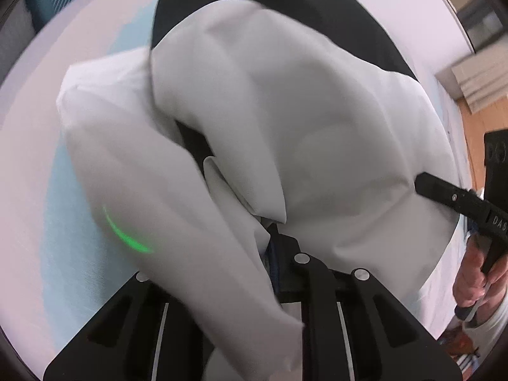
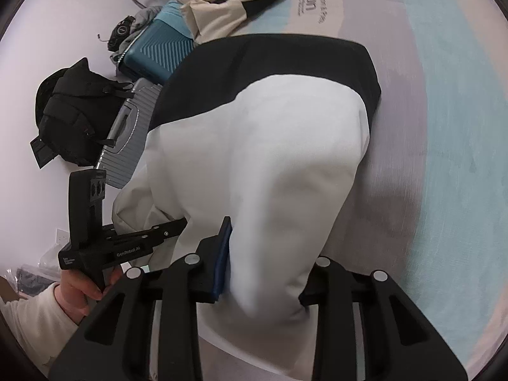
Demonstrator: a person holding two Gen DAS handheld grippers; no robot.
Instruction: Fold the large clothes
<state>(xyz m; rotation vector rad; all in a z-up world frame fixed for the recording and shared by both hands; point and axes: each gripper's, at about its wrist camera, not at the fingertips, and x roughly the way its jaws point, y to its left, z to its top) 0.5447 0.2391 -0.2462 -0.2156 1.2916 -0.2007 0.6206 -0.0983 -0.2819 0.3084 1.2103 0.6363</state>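
A large white garment with a black band (image 1: 285, 101) hangs over a pale bed sheet (image 1: 31, 190); it also shows in the right wrist view (image 2: 260, 146). My left gripper (image 1: 273, 254) is shut on a bunched edge of the garment, cloth draped over its left finger. My right gripper (image 2: 263, 254) holds white cloth between its fingers, which stand fairly wide apart; the cloth hides the right pad. The right gripper shows in the left wrist view (image 1: 425, 184), its tip at the garment's right edge. The left gripper shows in the right wrist view (image 2: 177, 225), its tip at the garment's left edge.
A beige garment (image 2: 228, 6) lies crumpled at the far end of the bed (image 2: 444, 127). A teal suitcase (image 2: 158, 50), a grey suitcase (image 2: 127, 133) and a black bag (image 2: 73, 111) stand beside the bed. Wooden floor and a box (image 1: 476, 89) show at right.
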